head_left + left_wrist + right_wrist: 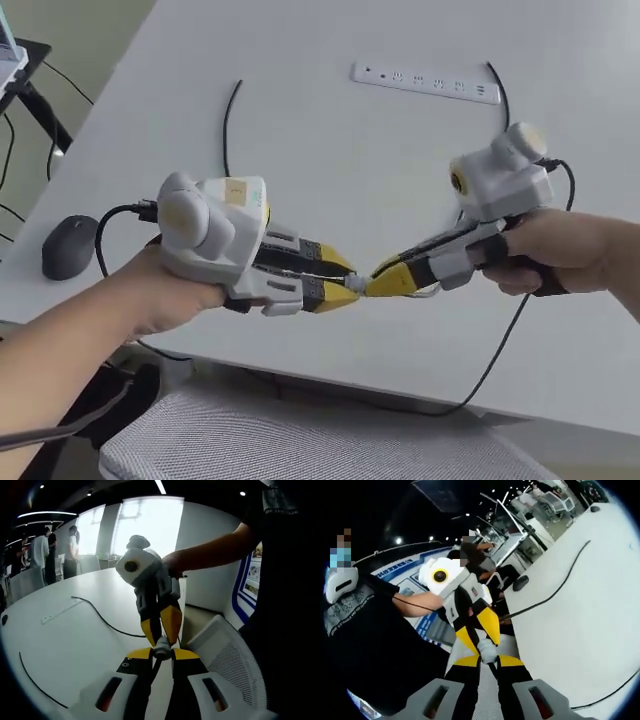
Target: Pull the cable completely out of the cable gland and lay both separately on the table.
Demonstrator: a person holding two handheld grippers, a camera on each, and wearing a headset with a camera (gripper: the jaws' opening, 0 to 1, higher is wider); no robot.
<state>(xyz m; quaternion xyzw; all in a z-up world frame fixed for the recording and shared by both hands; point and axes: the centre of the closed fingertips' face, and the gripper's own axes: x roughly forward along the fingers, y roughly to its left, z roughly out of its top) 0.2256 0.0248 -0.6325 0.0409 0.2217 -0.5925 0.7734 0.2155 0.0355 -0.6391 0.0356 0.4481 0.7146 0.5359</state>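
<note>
Jaws of left gripper (345,284) and right gripper (381,279) meet, nearly closed, above near edge of white table (330,150): left pinches small grey cable gland (161,649), right pinches thin dark cable (496,671) threaded through it.

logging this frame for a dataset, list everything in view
cable gland: 1, pale grey, between both grippers' tips
cable: 1, dark, through the gland
power strip: 1, white, table's far side
loose cables: at least 2, black, on table
computer mouse: 1, dark grey, table's left edge
table: 1, white
chair: 1, grey mesh, by near edge
people: several, beyond the table
left gripper: 1, white and yellow, shut on gland
right gripper: 1, same colours, shut on gland
left hand, right hand: 2, one per gripper
</note>
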